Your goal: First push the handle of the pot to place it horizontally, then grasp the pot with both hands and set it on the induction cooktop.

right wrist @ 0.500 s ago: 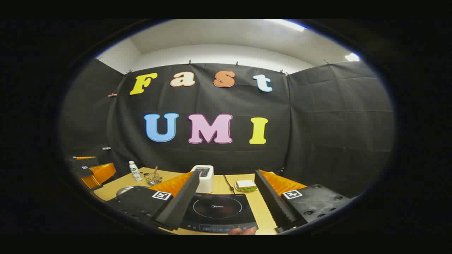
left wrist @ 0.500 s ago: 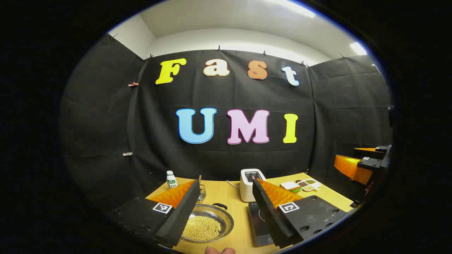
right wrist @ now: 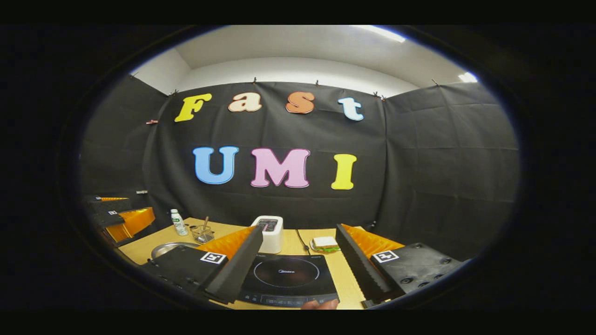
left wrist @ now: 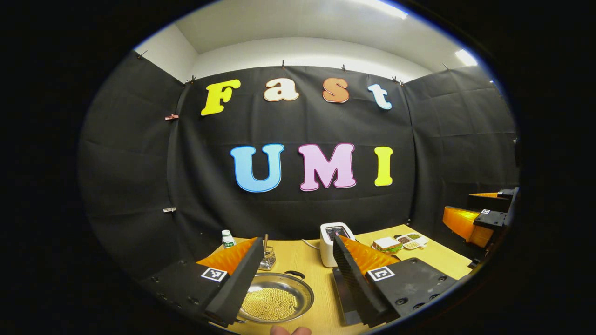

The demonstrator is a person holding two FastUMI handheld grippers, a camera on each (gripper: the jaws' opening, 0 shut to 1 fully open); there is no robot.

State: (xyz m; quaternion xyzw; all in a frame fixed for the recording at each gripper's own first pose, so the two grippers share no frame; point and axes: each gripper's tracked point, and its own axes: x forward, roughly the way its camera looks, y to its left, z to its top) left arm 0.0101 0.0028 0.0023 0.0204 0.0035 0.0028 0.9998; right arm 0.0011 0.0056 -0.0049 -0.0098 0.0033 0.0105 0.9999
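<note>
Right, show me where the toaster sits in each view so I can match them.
Left gripper view: the toaster stands at the table's back, centre-right, just behind the gripper's right finger.
Right gripper view: the toaster stands centre, right behind the cooktop.
Shared landmark: the small bottle at the table's far left.

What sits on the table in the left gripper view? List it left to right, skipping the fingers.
Bottle → wire basket → pot → toaster → sandwich → divided dish of grains
</note>
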